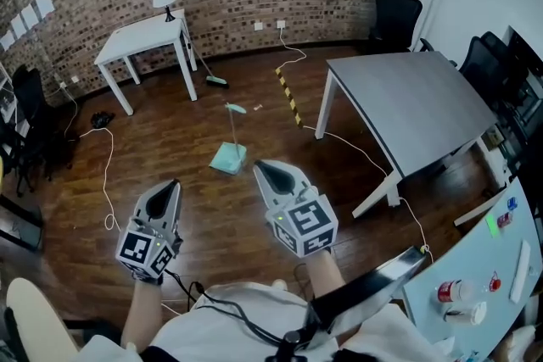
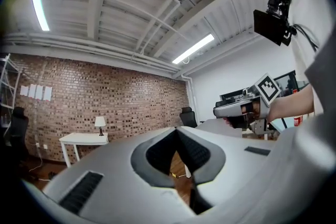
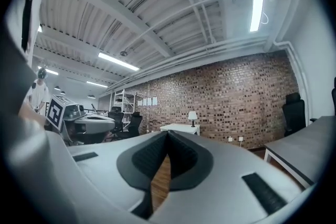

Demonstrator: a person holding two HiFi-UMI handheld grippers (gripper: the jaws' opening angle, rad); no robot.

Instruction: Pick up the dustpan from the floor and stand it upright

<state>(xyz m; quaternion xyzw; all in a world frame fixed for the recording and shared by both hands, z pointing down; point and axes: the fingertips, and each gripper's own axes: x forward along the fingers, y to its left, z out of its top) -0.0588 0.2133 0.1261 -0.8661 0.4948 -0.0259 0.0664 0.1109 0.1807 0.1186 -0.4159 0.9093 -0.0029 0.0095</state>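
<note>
In the head view, the left gripper (image 1: pixel 172 185) and the right gripper (image 1: pixel 263 168) are held out side by side over the wooden floor (image 1: pixel 170 140), both pointed away from the person and touching nothing. The teal dustpan (image 1: pixel 228 158) sits on the floor just beyond the right gripper's tip and apart from both. Its thin handle runs from the pan toward the brick wall, and this view does not settle whether the handle lies flat or stands up. A white table (image 1: pixel 144 34) stands farther back on the left and a grey table (image 1: pixel 416 102) on the right. In the left gripper view, the left gripper (image 2: pixel 176 128) has its jaws clenched, the tips meeting with nothing between them and only floor showing through the slit lower down. The right gripper (image 2: pixel 236 110) shows alongside. In the right gripper view, the right gripper (image 3: pixel 167 134) is likewise clamped together and empty, with bare floorboards behind the narrow gap. The left gripper (image 3: pixel 89 120) is beside it.
</note>
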